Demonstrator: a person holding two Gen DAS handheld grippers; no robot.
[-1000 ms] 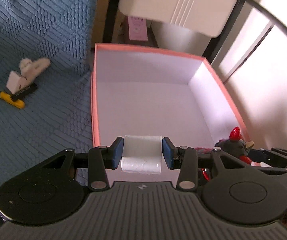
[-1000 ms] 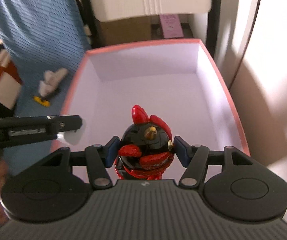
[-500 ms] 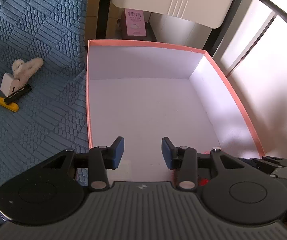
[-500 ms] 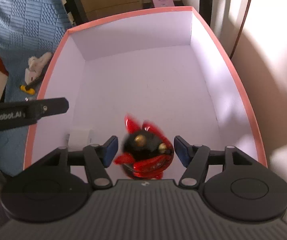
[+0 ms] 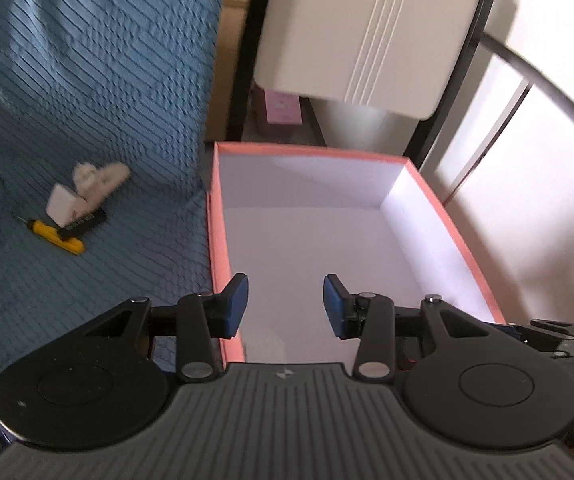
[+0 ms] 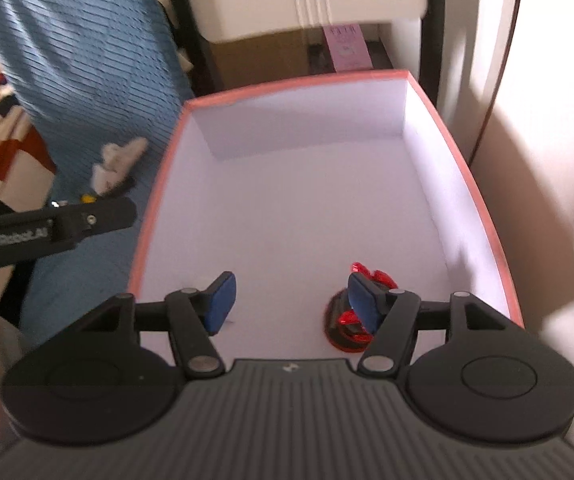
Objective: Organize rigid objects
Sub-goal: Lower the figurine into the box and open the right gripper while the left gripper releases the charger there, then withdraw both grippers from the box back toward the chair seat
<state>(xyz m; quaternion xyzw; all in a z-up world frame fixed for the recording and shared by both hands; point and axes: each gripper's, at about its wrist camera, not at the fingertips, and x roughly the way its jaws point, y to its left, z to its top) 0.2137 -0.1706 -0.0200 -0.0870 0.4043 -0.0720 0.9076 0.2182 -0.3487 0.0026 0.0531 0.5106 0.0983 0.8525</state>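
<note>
Left claw: jaws spread wide, nothing between the blue pads, poised over the near left end of the box.
Right claw: jaws spread wide, gripping nothing; its right pad sits in front of the red and black figurine, contact cannot be told.
Box: pink rim, white inside, on the blue bedspread.
Red and black figurine: on the box floor near the close right corner, partly hidden by the right claw's pad.
Loose items on bedspread: white block, pale plush piece, yellow-handled tool, black stick, clustered well left of the box.
Left wrist view only: the cluster seen sharply; the figurine is hidden.
Right wrist view only: the figurine, and the left claw's dark arm beside the box's left wall.
</note>
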